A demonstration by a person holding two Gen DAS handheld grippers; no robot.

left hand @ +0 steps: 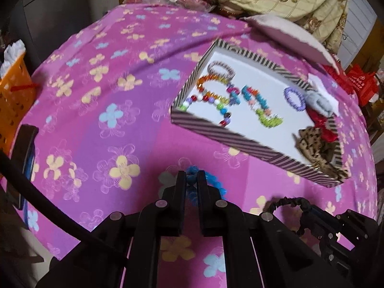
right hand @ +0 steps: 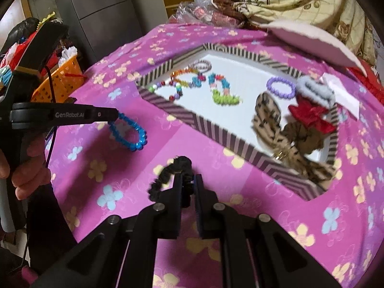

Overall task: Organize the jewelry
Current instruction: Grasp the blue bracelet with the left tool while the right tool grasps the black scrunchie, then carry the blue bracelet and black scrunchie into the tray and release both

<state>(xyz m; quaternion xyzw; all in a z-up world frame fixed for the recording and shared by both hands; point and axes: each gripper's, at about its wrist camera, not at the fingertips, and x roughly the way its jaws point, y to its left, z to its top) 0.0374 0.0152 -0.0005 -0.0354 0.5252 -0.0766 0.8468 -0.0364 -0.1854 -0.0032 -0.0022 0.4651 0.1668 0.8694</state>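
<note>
Between the pads of the left gripper [left hand: 191,180] a blue beaded bracelet [right hand: 129,132] is clamped by one side of its ring, the rest dangling free below the fingers above the flowered cloth [left hand: 96,110], probably so it can be carried without dragging. The right gripper [right hand: 186,184] is pinched shut on a black scrunchie [right hand: 168,175] that curls out to the left of its tips. Ahead of both pairs of fingers lies the striped box [left hand: 216,129], already holding bracelets and hair ties, the likely drop place.
</note>
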